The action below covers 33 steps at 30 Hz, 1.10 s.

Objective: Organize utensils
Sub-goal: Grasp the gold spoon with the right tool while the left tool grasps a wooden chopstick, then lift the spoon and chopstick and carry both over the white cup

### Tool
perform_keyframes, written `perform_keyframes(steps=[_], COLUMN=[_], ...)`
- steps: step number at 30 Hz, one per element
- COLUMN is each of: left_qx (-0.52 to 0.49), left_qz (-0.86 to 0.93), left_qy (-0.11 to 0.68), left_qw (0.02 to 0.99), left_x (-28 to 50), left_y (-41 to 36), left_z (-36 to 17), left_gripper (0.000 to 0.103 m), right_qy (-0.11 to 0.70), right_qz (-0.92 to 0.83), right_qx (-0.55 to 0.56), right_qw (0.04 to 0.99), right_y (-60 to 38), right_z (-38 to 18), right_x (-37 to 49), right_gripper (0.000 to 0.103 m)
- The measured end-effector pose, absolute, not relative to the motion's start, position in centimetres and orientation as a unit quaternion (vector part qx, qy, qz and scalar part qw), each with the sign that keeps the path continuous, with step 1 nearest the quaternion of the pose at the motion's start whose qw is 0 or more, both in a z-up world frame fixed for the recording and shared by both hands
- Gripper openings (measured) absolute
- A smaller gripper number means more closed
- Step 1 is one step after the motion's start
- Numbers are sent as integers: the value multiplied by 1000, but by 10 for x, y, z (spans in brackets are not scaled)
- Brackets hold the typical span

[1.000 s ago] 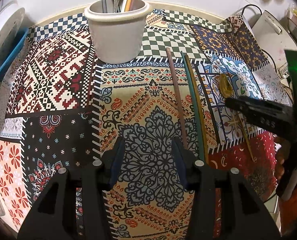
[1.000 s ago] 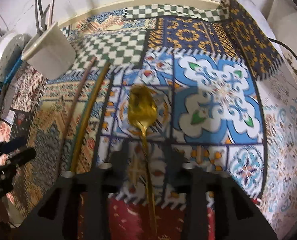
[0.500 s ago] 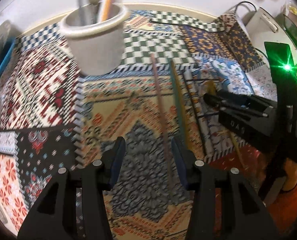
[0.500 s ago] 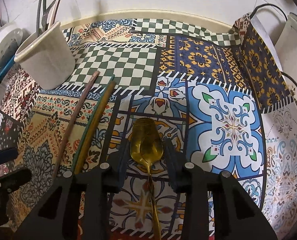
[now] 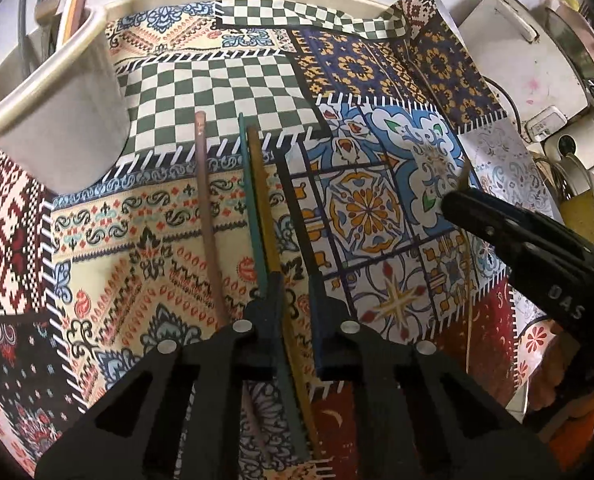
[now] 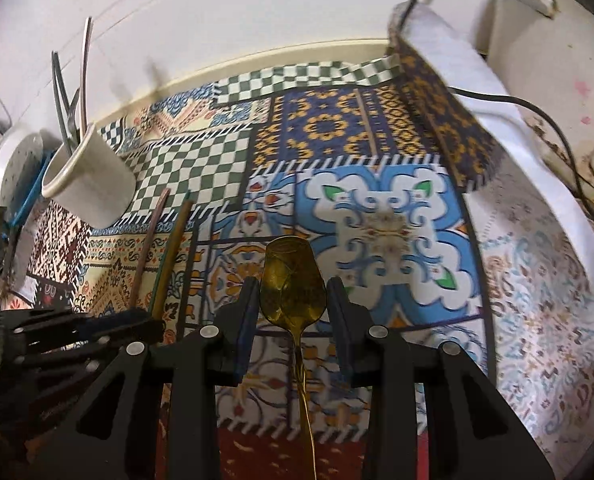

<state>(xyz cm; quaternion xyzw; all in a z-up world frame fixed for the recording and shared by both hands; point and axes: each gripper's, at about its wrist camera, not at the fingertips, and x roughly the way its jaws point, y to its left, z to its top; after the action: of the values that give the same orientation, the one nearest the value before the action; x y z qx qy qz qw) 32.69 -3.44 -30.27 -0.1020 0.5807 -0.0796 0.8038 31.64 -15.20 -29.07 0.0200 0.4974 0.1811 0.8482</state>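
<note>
My left gripper (image 5: 295, 288) points down at the patchwork cloth (image 5: 217, 80), its jaws closing. A yellow chopstick (image 5: 263, 208) runs between them with a sliver of cloth still showing beside it. A teal chopstick (image 5: 251, 200) passes under the left finger, a black one (image 5: 297, 220) meets the right finger, and a brown one (image 5: 209, 220) lies just to the left. My right gripper (image 6: 293, 280) is shut on the bowl of a gold spoon (image 6: 293, 300), handle trailing back toward the camera. The white utensil cup (image 5: 57, 120) stands at the far left with forks in it.
A white appliance (image 6: 537, 80) with a black cable stands at the back right, where the cloth folds up against it. A white perforated item (image 6: 13, 168) sits behind the cup (image 6: 93, 184). The wall runs close along the far edge. My right gripper (image 5: 453, 200) reaches in beside the sticks.
My left gripper has slid right, from bare cloth onto the chopsticks, and its jaws have narrowed. My right gripper has closed on the spoon bowl and lifted it a little.
</note>
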Motion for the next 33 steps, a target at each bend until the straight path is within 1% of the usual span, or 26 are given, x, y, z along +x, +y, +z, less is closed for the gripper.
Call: perform_keyframes(steps=[7,11,16,25,27,33], left_qx=[-70,-75,-68,-18,-2,13], left_qz=[-55,-58,-79,-90,-89,-89], left_qy=[593,591,591,593,594,591], left_qw=[801,801,800,800,800,802], left_x=[341,353,373,402,408,410], left_y=[-34,-36,-55,-88,-93,-96], left_z=[-307,-311,-315,-316,-317,-314], left_gripper=[10,10,10,10,7,5], right_qy=[495,488,484,478,474,459], right_qz=[172,172,172,166,166,168], right_qx=[46,50,57,73,76,77], right_qw=[851,854,856,860,862,869], right_y=[-167,-169,-175,-189,-191,-193], right_z=[-287,-282,-279,-273,-269,-253], right_x=[315,313,311,308,307,301], right_gripper=[31,31,31,31,31,31])
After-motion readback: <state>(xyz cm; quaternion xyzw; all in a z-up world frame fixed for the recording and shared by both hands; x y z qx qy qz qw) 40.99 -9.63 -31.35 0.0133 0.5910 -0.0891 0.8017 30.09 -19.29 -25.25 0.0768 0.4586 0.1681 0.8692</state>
